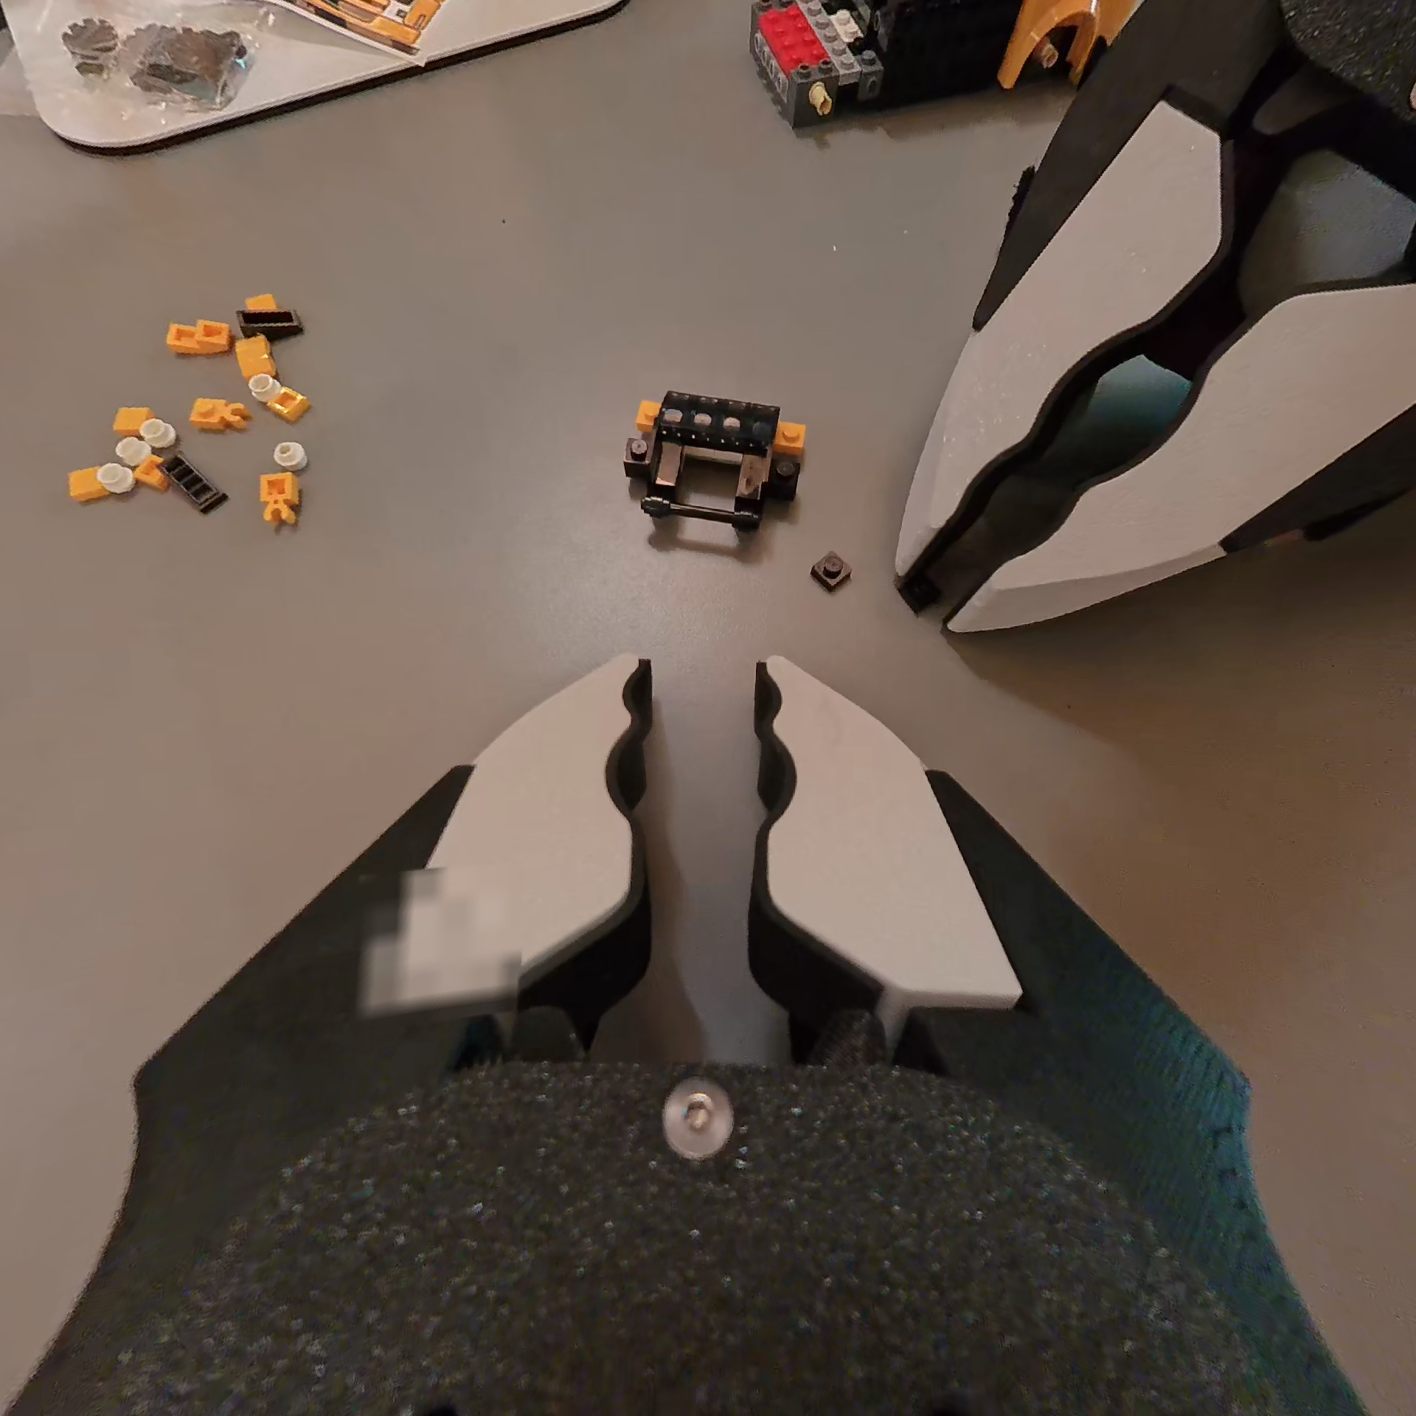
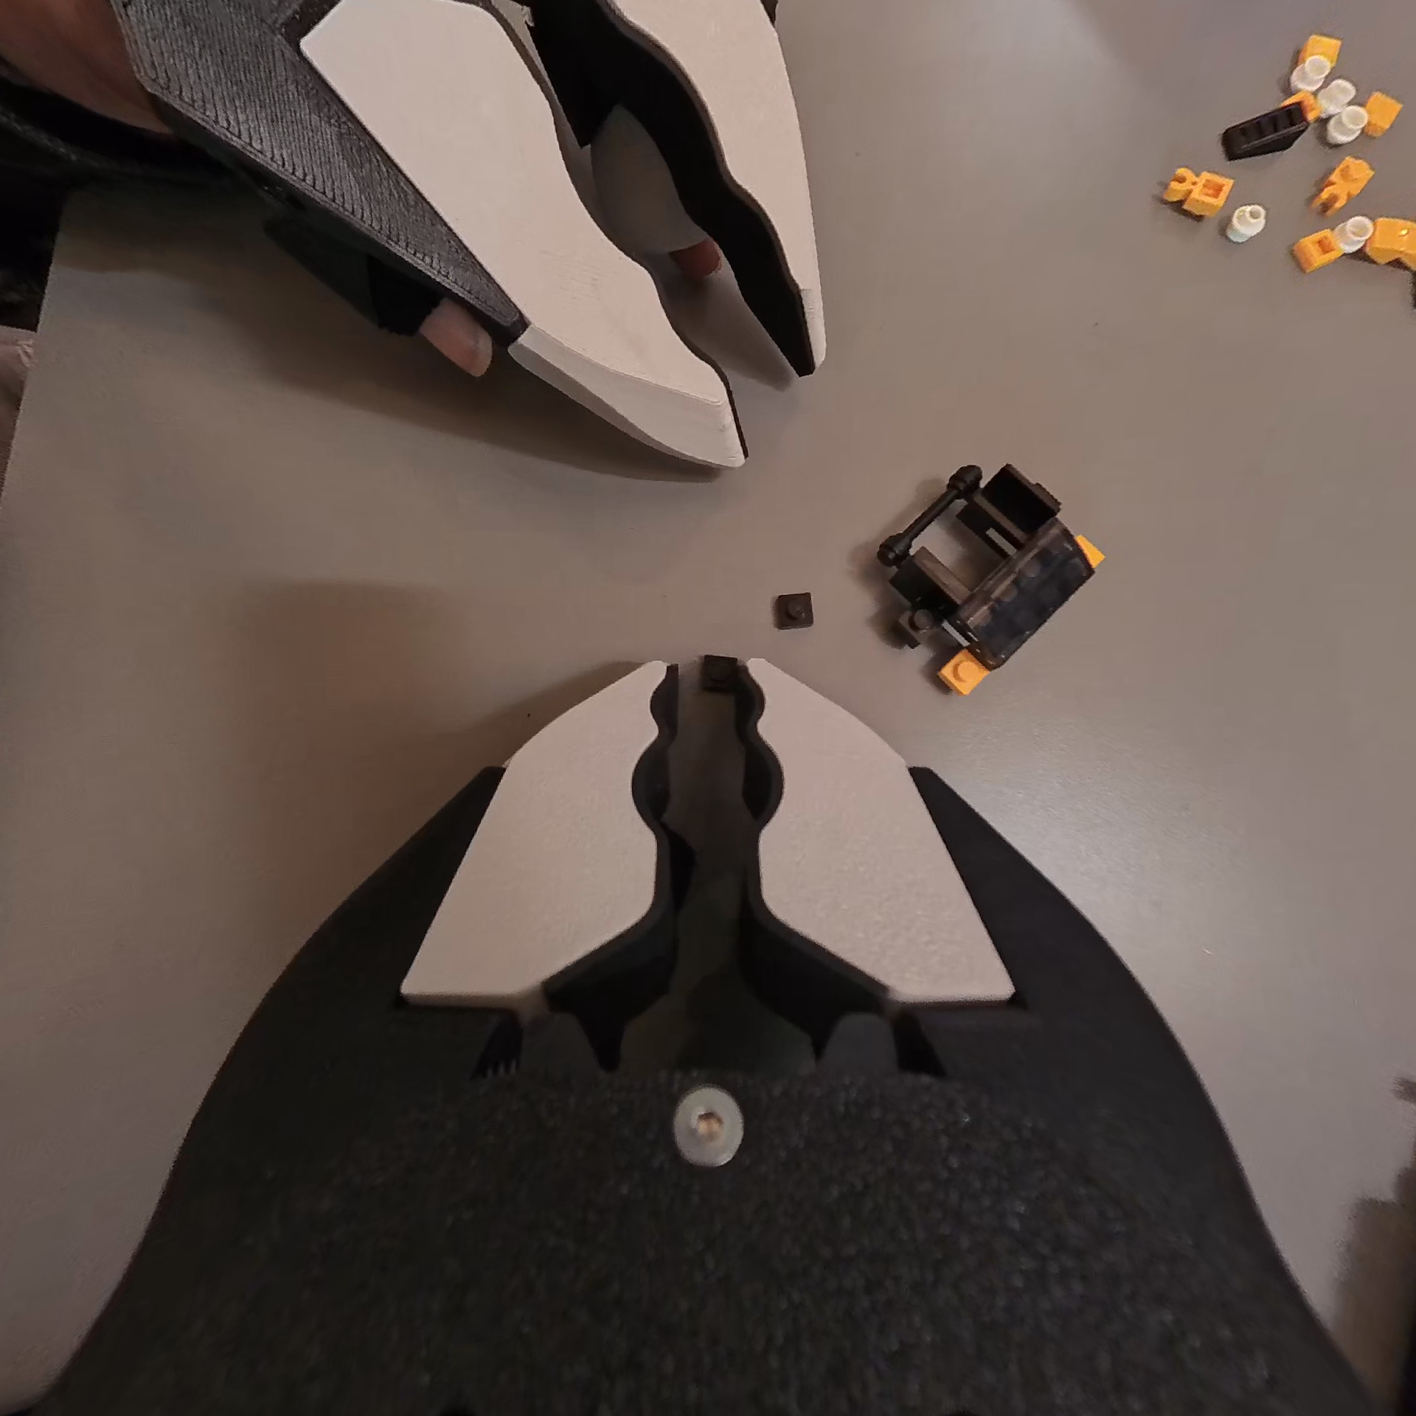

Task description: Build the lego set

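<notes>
Beside black subassembly (image 1: 712,460): loose plate (image 1: 831,571)

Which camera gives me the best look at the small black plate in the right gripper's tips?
The right wrist view: the small black plate sits between the right gripper tips, seen from above. The left wrist view shows only a dark sliver of it at those tips.
</notes>
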`<action>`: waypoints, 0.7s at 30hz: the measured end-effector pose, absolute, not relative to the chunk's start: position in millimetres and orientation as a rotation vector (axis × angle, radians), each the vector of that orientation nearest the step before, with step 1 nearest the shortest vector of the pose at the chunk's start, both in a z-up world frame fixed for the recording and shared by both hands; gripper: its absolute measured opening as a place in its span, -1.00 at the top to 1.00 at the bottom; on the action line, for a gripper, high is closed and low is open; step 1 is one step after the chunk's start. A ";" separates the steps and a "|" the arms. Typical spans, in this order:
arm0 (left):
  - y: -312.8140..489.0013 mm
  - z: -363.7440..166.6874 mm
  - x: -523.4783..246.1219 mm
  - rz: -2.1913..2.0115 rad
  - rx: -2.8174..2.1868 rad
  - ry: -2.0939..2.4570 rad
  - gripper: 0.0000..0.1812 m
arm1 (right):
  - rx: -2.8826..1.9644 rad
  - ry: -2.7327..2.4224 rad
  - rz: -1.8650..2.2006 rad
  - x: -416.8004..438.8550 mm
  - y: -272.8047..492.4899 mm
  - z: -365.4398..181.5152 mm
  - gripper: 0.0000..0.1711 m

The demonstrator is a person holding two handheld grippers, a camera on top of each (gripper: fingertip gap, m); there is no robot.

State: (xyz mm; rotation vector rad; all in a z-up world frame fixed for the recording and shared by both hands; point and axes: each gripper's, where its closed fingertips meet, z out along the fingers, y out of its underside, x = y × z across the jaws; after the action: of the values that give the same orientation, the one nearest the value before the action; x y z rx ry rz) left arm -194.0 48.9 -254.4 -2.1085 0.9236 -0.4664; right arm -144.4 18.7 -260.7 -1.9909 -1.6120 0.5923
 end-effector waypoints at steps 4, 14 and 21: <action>49.0 -254.7 -194.0 -0.467 -2.110 0.924 0.73 | -1.995 -1.608 0.597 -143.9 19.1 -260.8 0.81; 48.9 -254.3 -194.0 -0.466 -2.107 0.925 0.73 | -1.991 -1.609 0.584 -143.2 19.2 -259.5 0.77; 49.4 -253.2 -194.3 -0.468 -2.102 0.919 0.73 | -1.991 -1.597 0.578 -140.7 21.6 -257.0 0.75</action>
State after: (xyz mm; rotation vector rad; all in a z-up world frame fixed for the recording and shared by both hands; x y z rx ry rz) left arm -194.3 49.4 -253.2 -2.1016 0.9189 -0.4677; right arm -140.7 21.6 -257.0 -1.9906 -1.5974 0.5777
